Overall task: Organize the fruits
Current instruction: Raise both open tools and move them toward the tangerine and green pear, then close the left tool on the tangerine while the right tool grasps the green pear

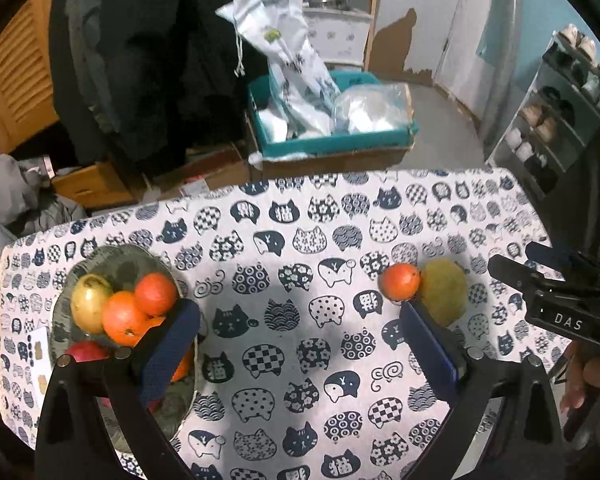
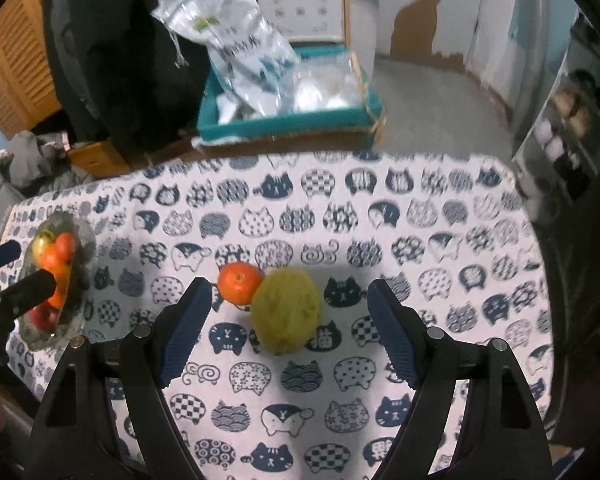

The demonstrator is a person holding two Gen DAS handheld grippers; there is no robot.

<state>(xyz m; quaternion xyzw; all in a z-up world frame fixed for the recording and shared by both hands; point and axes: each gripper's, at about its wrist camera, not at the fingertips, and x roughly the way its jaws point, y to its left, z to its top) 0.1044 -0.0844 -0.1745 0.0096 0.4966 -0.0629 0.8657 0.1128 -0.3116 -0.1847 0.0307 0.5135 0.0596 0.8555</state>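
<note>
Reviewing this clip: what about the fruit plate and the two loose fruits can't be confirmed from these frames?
- plate contents, left wrist view: the left gripper's finger covers the near fruits, so no count.
- Same plate, right wrist view: small, blurred.
- yellow fruit beside orange: its kind is unclear.

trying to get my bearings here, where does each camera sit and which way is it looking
Left wrist: rides the left gripper, open, looking across the cat-print tablecloth; grey bowl of fruit at left, right gripper and a hand at the right edge.
Right wrist: rides the right gripper, open, facing the yellow-green round fruit touching the small orange fruit; left gripper at the left edge.
Shared: tablecloth, bowl, both loose fruits, teal box.
</note>
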